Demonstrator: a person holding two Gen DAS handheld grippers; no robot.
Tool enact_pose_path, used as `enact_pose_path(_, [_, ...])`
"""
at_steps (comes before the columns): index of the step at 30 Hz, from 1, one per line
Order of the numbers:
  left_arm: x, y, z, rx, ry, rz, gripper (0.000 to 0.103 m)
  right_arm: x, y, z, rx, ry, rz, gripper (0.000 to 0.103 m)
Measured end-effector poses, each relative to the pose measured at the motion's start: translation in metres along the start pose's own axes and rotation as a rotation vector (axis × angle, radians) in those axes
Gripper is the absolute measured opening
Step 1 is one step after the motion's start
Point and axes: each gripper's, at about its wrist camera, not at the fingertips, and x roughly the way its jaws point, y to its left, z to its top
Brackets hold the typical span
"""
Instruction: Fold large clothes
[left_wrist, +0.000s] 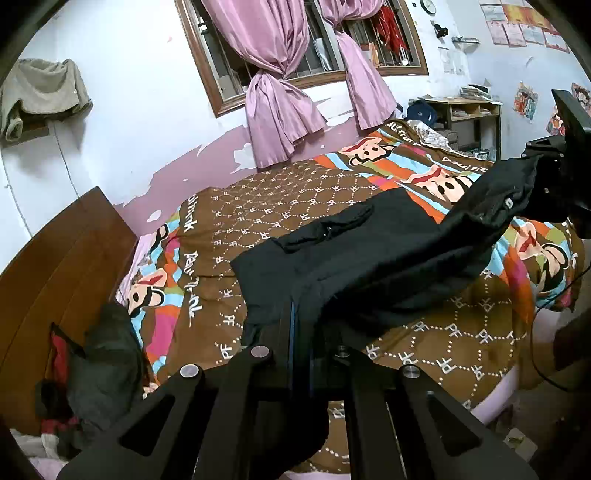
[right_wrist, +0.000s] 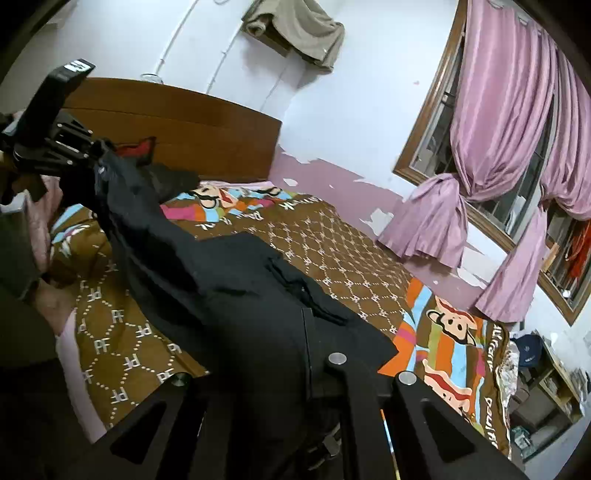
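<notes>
Nearest to me, my left gripper has its fingers closed on an edge of the black garment, the cloth bunched up right between them and draping over the front of the tool. My right gripper is likewise clamped on another edge of the garment, with dark fabric covering most of the space between its fingers. From the left camera I see the right gripper at the far right, raised above the bed, the cloth hanging from it in a slack fold. Between my two grips the garment sags, its middle lying on the brown patterned bedspread with a flapped pocket facing up. Beyond it, a heap of dark and red clothes sits by the wooden headboard. Farther off, pink curtains hang knotted at the window, and a beige cloth is draped high on the wall.
</notes>
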Motion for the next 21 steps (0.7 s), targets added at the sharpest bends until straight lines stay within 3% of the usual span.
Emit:
enact_pose_path(11, [0.069, 0.034, 0.062, 0.017, -0.013, 0.080, 0.004, 0.086, -0.067, 0.035, 0.166, 0.107, -0.093, 0.007])
enact_pose_path(21, [0.162, 0.073, 0.096, -0.013, -0.034, 0.118, 0.004, 0.179, -0.110, 0.041, 0.164, 0.179, -0.153, 0.007])
